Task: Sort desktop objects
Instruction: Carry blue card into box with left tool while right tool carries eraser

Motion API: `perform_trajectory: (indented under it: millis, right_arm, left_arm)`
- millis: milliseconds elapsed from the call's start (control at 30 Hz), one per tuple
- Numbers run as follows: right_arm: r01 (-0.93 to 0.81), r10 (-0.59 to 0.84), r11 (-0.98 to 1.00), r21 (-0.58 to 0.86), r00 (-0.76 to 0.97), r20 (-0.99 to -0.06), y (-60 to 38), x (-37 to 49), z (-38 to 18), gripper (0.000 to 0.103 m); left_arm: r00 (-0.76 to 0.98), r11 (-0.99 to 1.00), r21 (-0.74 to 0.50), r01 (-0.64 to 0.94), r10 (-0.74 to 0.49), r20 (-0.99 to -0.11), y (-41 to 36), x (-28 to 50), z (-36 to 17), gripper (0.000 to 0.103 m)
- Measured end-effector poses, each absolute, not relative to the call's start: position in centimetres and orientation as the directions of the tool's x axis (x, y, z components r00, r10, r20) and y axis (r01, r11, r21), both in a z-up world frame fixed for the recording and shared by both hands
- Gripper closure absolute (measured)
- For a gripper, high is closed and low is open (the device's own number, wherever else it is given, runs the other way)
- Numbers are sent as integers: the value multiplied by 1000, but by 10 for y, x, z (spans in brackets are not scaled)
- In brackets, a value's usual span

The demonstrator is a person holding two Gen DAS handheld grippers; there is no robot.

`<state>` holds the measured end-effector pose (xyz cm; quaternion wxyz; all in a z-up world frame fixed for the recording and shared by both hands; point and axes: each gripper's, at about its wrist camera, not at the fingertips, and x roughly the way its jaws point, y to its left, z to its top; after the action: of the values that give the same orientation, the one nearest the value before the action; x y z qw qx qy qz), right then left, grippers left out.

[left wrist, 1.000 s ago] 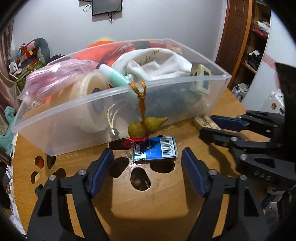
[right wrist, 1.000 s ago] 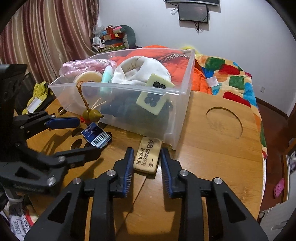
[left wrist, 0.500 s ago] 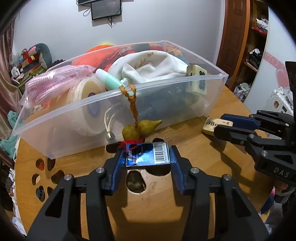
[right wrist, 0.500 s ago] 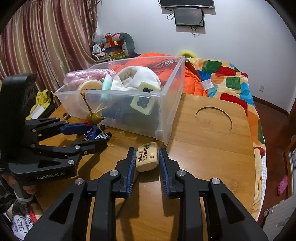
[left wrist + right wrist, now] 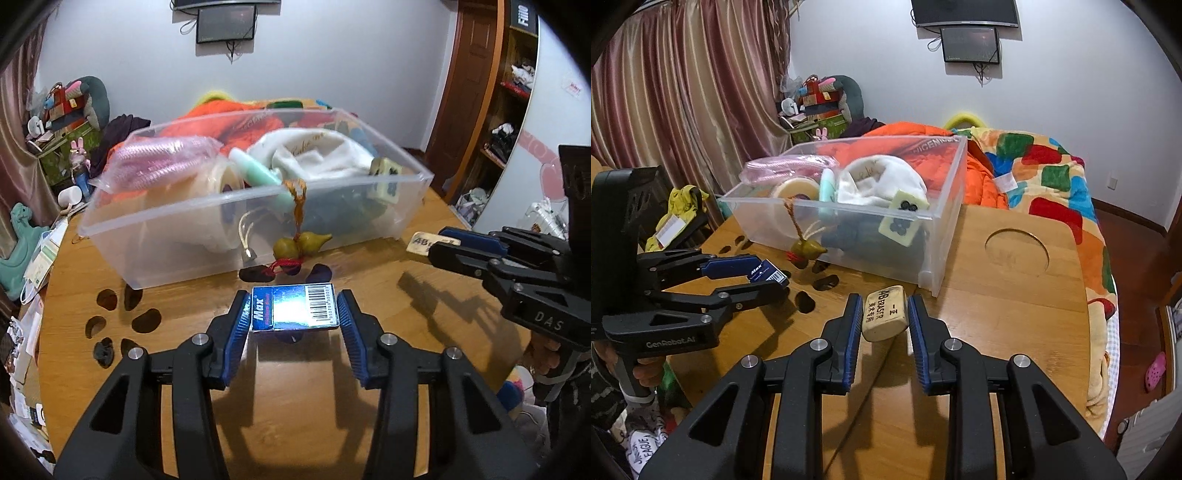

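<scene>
Both lifted since 0.5 s ago: left gripper [image 5: 293, 317] clamps blue box [image 5: 293, 307], right gripper [image 5: 882, 314] clamps eraser [image 5: 884, 313], each above table [image 5: 1015, 317]. Bin [image 5: 236, 225] at 12 o'clock; drop-off likely next.

Blue Max box [image 5: 293, 307] level between blue pads, beige 4B eraser [image 5: 885, 313] likewise, clear bin [image 5: 258, 206] full

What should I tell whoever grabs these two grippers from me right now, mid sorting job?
Left gripper: shut on the blue box, held above the wooden table.
Right gripper: shut on the 4B eraser, also off the table.
Clear bin sits just ahead, already holding cloth, a tape roll and a mahjong tile.
Gourd charm hangs over the bin's front wall.
Left: probably drop both items into the bin.
</scene>
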<state>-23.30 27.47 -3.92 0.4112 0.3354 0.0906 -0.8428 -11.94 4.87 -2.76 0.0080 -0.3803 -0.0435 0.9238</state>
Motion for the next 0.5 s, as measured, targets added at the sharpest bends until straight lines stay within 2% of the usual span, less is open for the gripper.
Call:
perform_trajectory:
  millis: [500]
  right_arm:
    - [791,-670,-608,67,-465,-579,257,-213,3,80]
  left_arm:
    - [-802,-995,-101,10,53,-595,32,-112,22,56]
